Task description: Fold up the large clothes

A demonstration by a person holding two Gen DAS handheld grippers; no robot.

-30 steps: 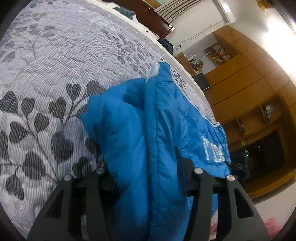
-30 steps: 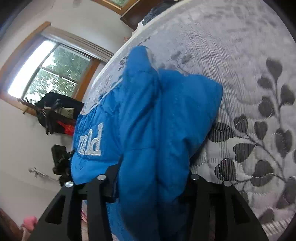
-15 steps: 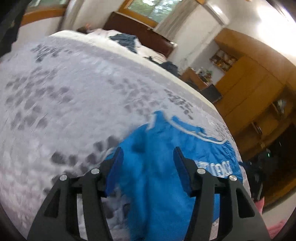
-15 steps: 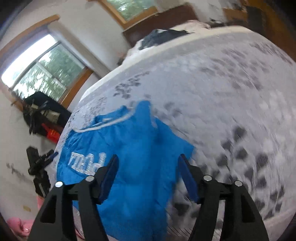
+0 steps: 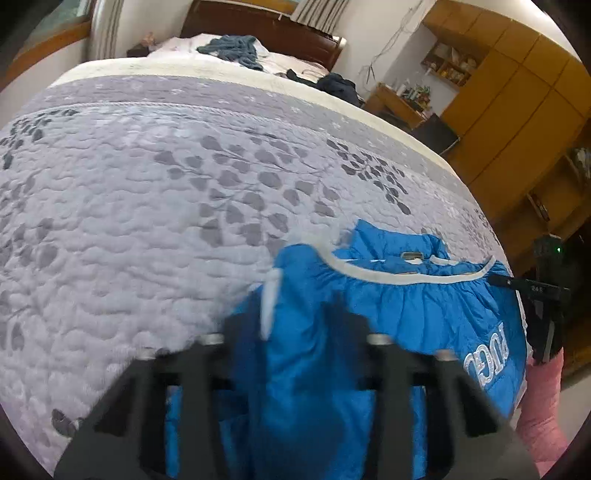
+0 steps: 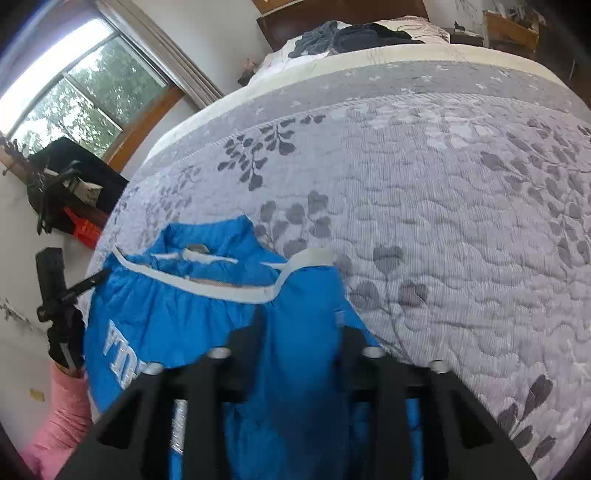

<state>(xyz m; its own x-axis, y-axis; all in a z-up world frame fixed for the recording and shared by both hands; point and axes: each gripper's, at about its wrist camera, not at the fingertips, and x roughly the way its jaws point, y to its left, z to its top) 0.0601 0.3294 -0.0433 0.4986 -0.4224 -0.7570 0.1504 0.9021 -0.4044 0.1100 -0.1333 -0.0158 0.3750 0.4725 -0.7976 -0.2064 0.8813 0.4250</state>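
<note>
A blue padded jacket (image 5: 406,302) (image 6: 177,302) with white trim and white lettering lies partly folded at the near edge of the bed, one side laid over the middle. My left gripper (image 5: 293,325) hovers open just above the folded part, its fingers blurred and holding nothing. Over the same fold my right gripper (image 6: 297,336) is also open. Each wrist view shows the other gripper off to the side, the right gripper (image 5: 546,295) and the left gripper (image 6: 55,291), each held by a hand in a pink sleeve (image 6: 62,406).
The grey leaf-patterned quilt (image 5: 147,203) (image 6: 443,221) covers the bed beyond the jacket. Dark clothes (image 5: 232,48) (image 6: 351,35) lie by the headboard. A wooden wardrobe (image 5: 517,103) stands to the right, and a window (image 6: 66,103) and a black bag (image 6: 70,184) to the left.
Both grippers let go of the jacket fabric that was bunched between their fingers and drew back and up. The jacket now lies flatter on the quilt.
</note>
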